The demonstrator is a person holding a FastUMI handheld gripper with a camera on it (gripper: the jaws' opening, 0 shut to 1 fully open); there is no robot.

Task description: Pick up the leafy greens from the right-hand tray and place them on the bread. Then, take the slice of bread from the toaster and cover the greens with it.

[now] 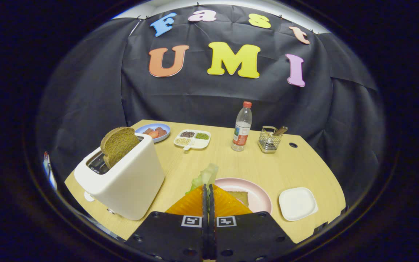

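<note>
The gripper (208,189) holds a bunch of leafy greens (205,177) above a wooden table (231,163), its two orange fingers (189,203) pressed nearly together with the pale green leaves pinched at their tips and sticking up just ahead of them. Right behind the fingers sits a pink plate (258,193) carrying a slice of bread (240,197), partly hidden by the right finger; the greens hang over the plate's near-left rim, clear of the bread. Just beside the plate, to its right, lies a white square tray (297,203) with a bare surface. To the left of the fingers stands a white toaster (126,182), and a brown slice of bread (118,145) juts out of its slot, leaning toward the back. Farther along the table, near the black cloth wall, sit a blue plate (141,128) with reddish pieces of food, a white divided dish (192,139) of seeds and grains, a clear plastic bottle (242,127) with a red cap, and a small wire basket (268,139) holding a wooden-handled utensil. The bottle stands between the divided dish and the basket.
</note>
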